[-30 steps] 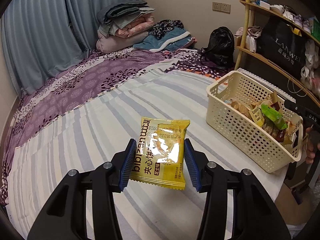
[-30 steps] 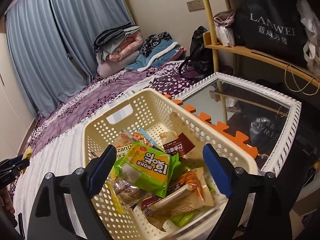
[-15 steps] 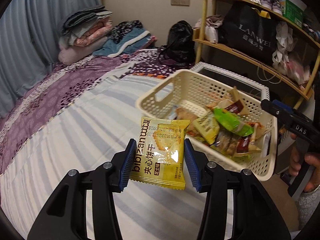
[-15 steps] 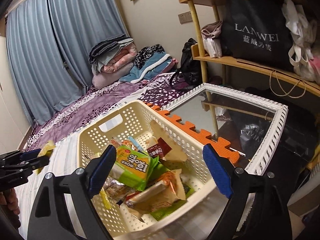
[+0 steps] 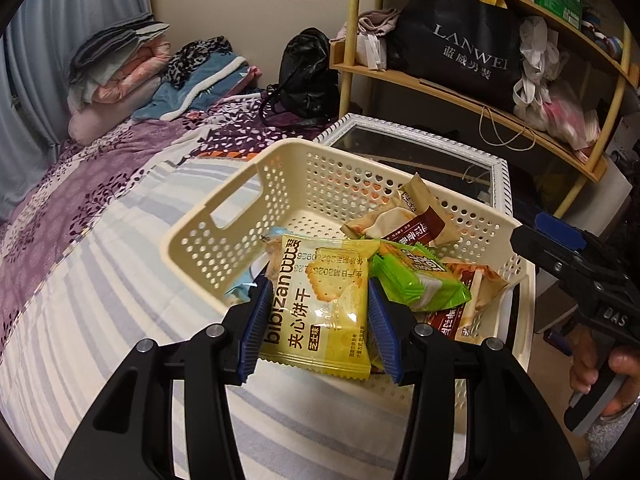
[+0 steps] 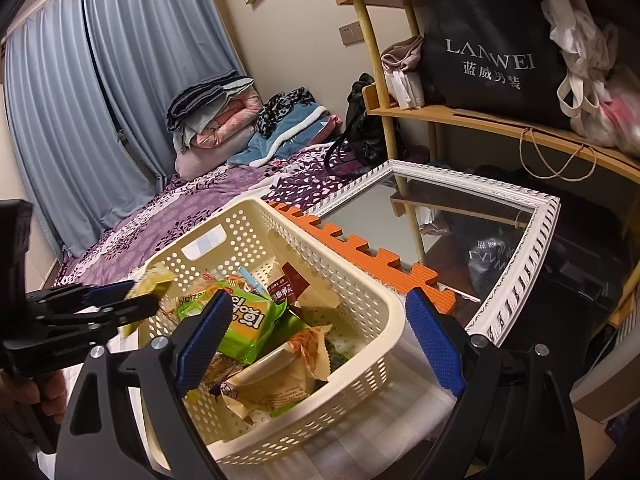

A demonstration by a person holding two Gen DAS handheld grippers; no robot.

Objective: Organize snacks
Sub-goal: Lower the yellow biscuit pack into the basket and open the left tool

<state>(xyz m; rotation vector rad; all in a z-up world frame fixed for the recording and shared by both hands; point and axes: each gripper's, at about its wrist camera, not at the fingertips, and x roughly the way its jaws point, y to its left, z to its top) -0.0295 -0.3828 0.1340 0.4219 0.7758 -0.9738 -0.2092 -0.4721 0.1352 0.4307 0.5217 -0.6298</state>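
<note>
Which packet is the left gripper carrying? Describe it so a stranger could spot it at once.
Find the cream perforated basket on the striped bedspread. Over its near rim, the left gripper pinches a yellow biscuit packet between blue pads. It alone is held up rather than lying in the basket, beside a green packet.

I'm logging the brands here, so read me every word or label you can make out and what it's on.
"bibizan": yellow biscuit packet
"LANWEI": black bag on the shelf
"DAS": right gripper
Green packet: Korean lettering, not legible
Brown packets: print too small
</note>
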